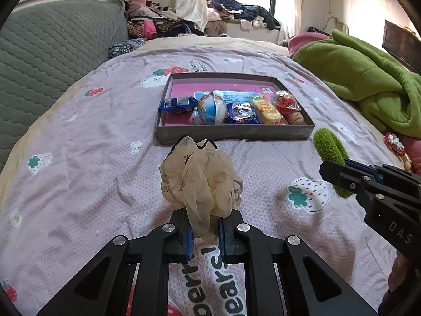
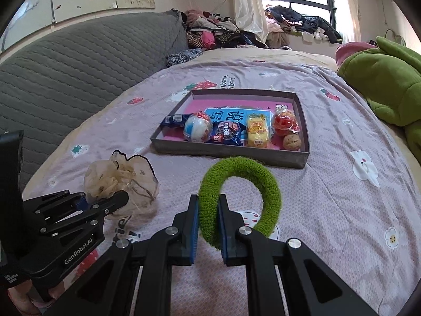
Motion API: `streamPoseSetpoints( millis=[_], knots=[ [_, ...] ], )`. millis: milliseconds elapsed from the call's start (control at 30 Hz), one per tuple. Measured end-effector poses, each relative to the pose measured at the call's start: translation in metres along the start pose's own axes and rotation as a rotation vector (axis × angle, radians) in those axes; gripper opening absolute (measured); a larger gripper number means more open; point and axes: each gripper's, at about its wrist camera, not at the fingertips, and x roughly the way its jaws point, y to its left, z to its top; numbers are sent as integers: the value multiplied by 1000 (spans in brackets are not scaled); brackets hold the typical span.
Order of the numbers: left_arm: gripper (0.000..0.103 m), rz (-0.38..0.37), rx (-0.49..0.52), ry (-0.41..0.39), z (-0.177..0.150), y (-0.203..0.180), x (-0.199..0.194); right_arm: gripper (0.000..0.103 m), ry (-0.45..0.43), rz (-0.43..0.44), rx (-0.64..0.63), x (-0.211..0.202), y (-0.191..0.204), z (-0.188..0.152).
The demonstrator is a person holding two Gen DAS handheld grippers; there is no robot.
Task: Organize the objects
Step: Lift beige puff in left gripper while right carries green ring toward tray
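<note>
Beige sheer pouch [image 1: 200, 181], fuzzy green ring [image 2: 239, 197], grey tray [image 1: 234, 131] lined pink, lilac perhaps strawberry-printed bedsheet [image 1: 92, 158].

Your left gripper [image 1: 205, 233]: black linkage arms, blue pads, round silver screws | your right gripper [image 2: 206, 230]: same black frame, blue pads, silver screws | white lettering "GenRobot.AI" on your left unit's body, "DAS" on your right

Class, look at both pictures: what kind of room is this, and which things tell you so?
Most likely a bedroom: a bed with a printed bedspread, a grey quilted headboard, and heaped clothes by the window.
</note>
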Motion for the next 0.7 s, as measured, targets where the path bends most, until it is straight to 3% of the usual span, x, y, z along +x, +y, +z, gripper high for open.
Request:
streamPoseSetpoints(
  millis=[700],
  knots=[
    [14, 37, 10, -70, 8, -14, -56, 14, -97, 67, 3, -53, 10, 4]
  ],
)
